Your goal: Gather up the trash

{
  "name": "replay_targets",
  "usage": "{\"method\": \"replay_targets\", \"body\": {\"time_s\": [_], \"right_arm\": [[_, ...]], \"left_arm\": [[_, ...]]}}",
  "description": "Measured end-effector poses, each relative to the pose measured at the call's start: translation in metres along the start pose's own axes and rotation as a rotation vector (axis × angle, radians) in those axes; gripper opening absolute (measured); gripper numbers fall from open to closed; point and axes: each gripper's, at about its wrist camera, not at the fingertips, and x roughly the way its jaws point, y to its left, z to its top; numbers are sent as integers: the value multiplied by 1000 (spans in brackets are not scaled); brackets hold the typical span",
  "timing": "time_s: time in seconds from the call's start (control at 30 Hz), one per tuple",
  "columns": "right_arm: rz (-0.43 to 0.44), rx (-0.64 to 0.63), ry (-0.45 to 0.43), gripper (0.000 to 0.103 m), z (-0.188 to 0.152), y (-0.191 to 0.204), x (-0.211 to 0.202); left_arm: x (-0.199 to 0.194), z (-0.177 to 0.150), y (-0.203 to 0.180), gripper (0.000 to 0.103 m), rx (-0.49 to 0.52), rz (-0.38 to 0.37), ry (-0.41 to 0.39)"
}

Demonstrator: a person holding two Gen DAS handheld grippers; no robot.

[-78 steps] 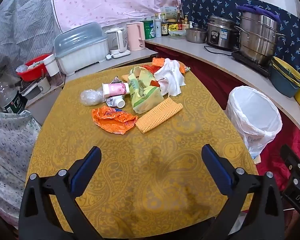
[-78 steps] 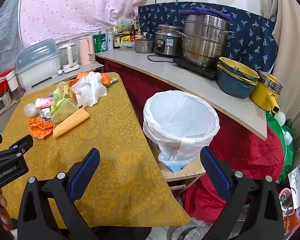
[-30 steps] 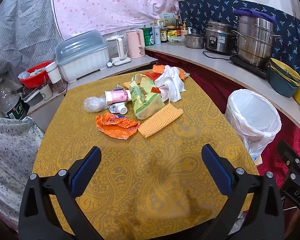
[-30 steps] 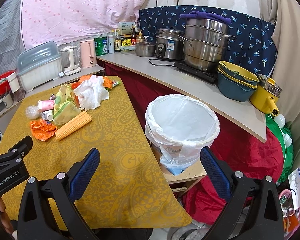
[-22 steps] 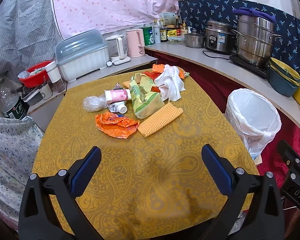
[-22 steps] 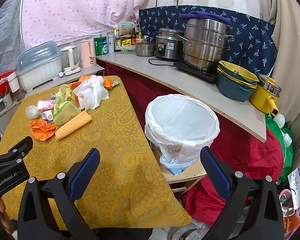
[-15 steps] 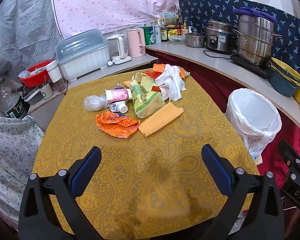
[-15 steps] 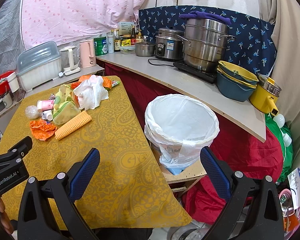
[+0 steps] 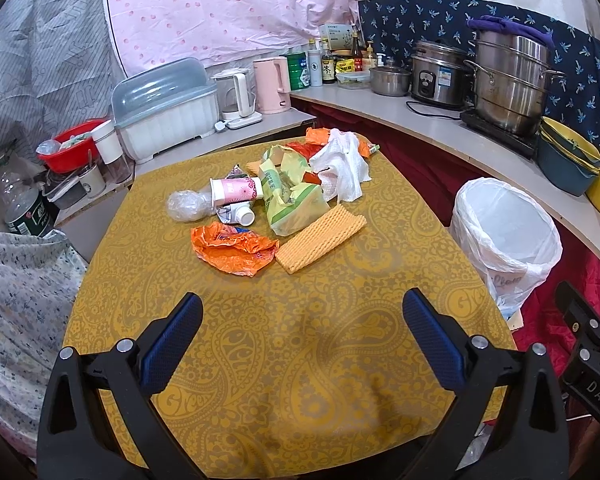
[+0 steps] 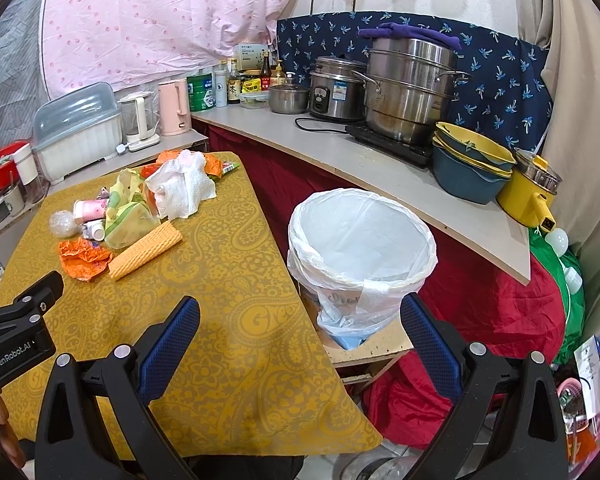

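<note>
While both claws gape wide and empty, the left gripper (image 9: 302, 332) sits low in frame, trash (image 9: 284, 204) piled mid-frame on the table (image 9: 300, 360); the right gripper (image 10: 300, 332) frames the bin (image 10: 362, 240) at centre.

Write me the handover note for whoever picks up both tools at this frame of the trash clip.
Left tool: open, empty, above the near table.
Right tool: open, empty, near the table's right edge.
Trash, all still piled mid-table: orange wrapper, yellow foam sleeve, green-yellow bag, white tissue, pink cup, clear plastic ball.
Lined bin right of the table looks empty.
Done: nothing. Left: every piece.
</note>
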Motion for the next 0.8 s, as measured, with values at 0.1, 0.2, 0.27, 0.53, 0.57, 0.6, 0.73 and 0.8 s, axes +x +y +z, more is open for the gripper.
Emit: {"method": "replay_targets", "body": {"time_s": [0.1, 0.2, 0.27, 0.53, 0.57, 0.6, 0.73, 0.8], "right_arm": [[0, 0, 1, 96, 0, 0, 0], [1, 0, 0, 96, 0, 0, 0], [-1, -1, 0, 96, 0, 0, 0], [0, 1, -1, 96, 0, -4, 0], [0, 1, -1, 96, 0, -4, 0], [0, 1, -1, 96, 0, -4, 0], [0, -1, 0, 96, 0, -4, 0], [0, 0, 0, 96, 0, -4, 0]], "left_arm": [[0, 0, 0, 95, 1, 1, 0], [-1, 1, -1, 95, -1, 1, -1], [-1, 0, 0, 95, 0, 0, 1], [-2, 3, -4, 95, 2, -2, -3], [-3, 3, -4, 95, 1, -3, -3], [-3, 3, -5, 95, 1, -4, -3], [-4, 4, -7, 95, 0, -5, -3], [-3, 4, -6, 95, 1, -5, -3]]}}
